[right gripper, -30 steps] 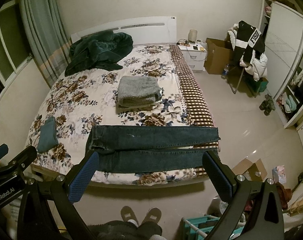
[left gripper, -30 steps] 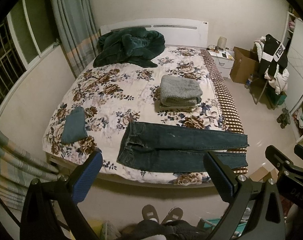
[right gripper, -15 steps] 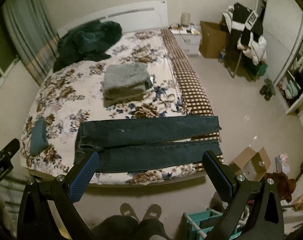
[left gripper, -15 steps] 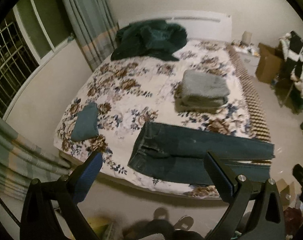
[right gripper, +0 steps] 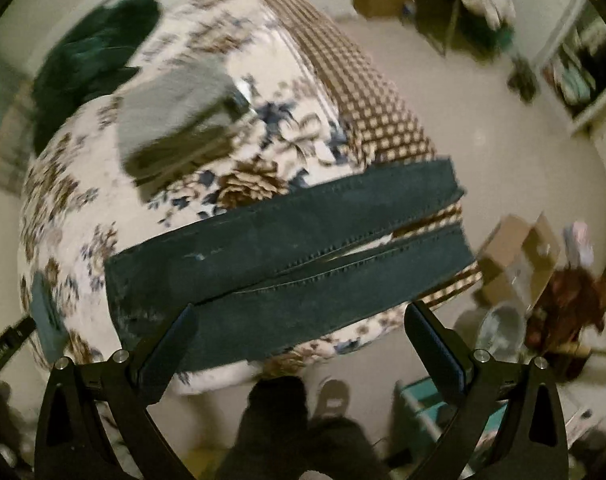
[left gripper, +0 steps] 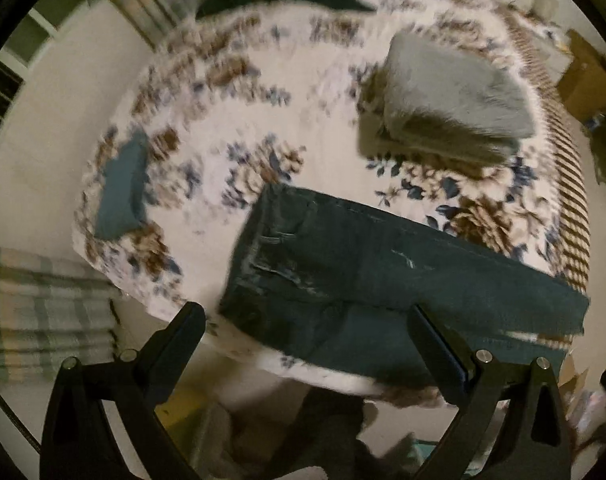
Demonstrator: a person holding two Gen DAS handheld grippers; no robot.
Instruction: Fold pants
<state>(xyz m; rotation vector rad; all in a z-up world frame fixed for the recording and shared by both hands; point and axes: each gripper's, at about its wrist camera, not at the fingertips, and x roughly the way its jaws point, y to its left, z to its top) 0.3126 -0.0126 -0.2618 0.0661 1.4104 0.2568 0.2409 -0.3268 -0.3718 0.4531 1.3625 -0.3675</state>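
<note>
Dark blue jeans (left gripper: 343,272) lie flat along the near edge of the floral bed (left gripper: 231,128), waistband to the left and both legs stretched right. In the right wrist view the jeans (right gripper: 287,240) show two parallel legs with their hems near the bed's checked side. My left gripper (left gripper: 307,340) is open, hovering above the waist end, its fingers apart with nothing between them. My right gripper (right gripper: 299,340) is open too, above the near leg around mid-length. Both views are motion-blurred.
A folded grey blanket (left gripper: 455,92) sits mid-bed, a small folded teal cloth (left gripper: 121,192) near the left edge, a dark green heap (right gripper: 91,64) at the head. Cardboard box (right gripper: 519,256) and clutter on the floor right. The person's legs and slippered foot (right gripper: 333,400) stand below.
Both grippers have moved down and forward toward the bed, so the jeans loom larger. Left one has swung over the waistband, right one over the legs. Both stay open.
</note>
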